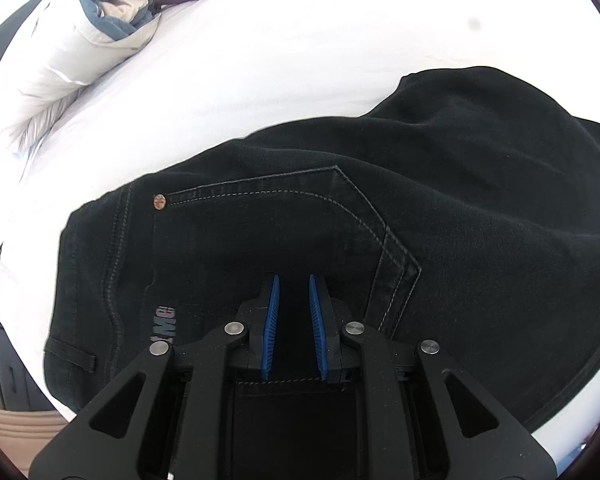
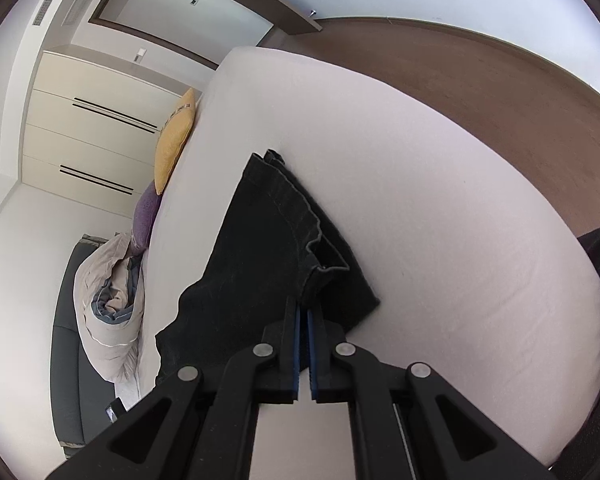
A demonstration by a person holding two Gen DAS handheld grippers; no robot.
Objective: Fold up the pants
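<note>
Pants (image 1: 340, 208), black denim, flat on the bed (image 1: 240, 92): heavy, limp, grippy. My left gripper (image 1: 293, 280) hovers parted above the back pocket; right gripper (image 2: 304, 312) pinches the leg hem, my best hold.

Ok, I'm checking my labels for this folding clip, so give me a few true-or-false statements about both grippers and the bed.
1. The left gripper has its blue pads apart over the black denim pants. True.
2. The right gripper is wide open. False: its pads are nearly together at the hem end of the pants.
3. The pants lie on a white bedsheet. True.
4. The yellow cushion lies on top of the pants. False: it stands at the far edge of the bed, apart from them.
5. A rolled white duvet rests on the bed. True.
</note>
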